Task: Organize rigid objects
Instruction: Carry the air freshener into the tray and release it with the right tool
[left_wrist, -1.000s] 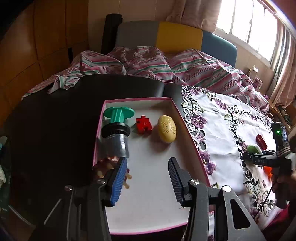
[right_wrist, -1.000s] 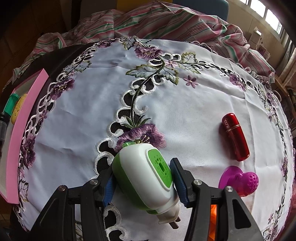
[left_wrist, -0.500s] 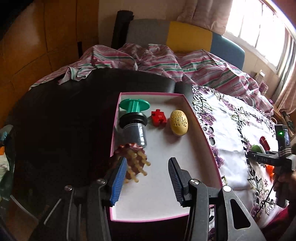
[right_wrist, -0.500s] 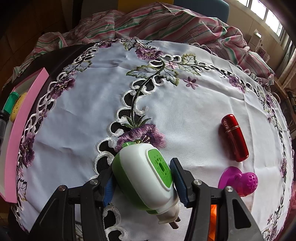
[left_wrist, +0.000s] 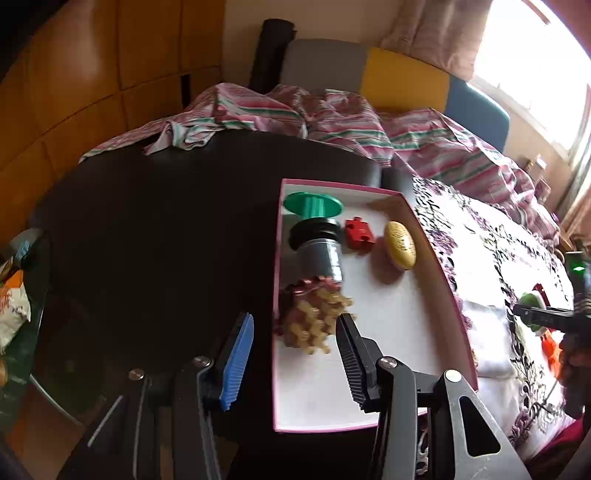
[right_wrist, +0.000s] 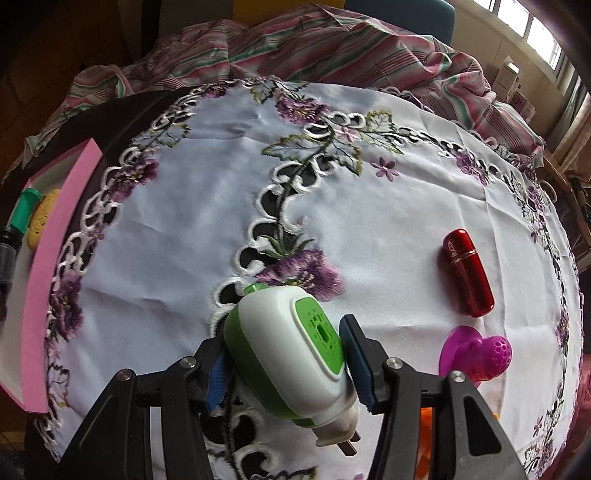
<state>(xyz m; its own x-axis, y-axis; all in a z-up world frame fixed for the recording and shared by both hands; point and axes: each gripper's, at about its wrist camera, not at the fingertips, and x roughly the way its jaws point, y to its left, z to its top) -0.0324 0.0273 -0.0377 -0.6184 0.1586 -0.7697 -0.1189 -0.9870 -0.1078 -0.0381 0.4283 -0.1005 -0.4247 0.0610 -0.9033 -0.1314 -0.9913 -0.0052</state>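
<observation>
My left gripper (left_wrist: 293, 338) is open and empty above the near left edge of the pink-rimmed tray (left_wrist: 441, 273). A knobbly tan and brown toy (left_wrist: 314, 319) lies in the tray just ahead of it. Further back lie a grey jar with a black lid (left_wrist: 319, 249), a green spool (left_wrist: 313, 206), a red puzzle piece (left_wrist: 359, 233) and a yellow egg (left_wrist: 400, 244). My right gripper (right_wrist: 282, 360) is shut on a white and green plug-in device (right_wrist: 291, 350), held over the embroidered cloth (right_wrist: 207, 192).
A red capsule (right_wrist: 469, 271) and a magenta knobbed toy (right_wrist: 480, 356) lie on the cloth to the right. The pink tray wall (right_wrist: 51, 254) is at the far left. A striped blanket (left_wrist: 332, 122) lies behind the dark round table (left_wrist: 147, 240).
The left gripper has drawn back and to the left from the tray, leaving the knobbly toy lying in it. The right gripper holds the plug-in device almost still.
</observation>
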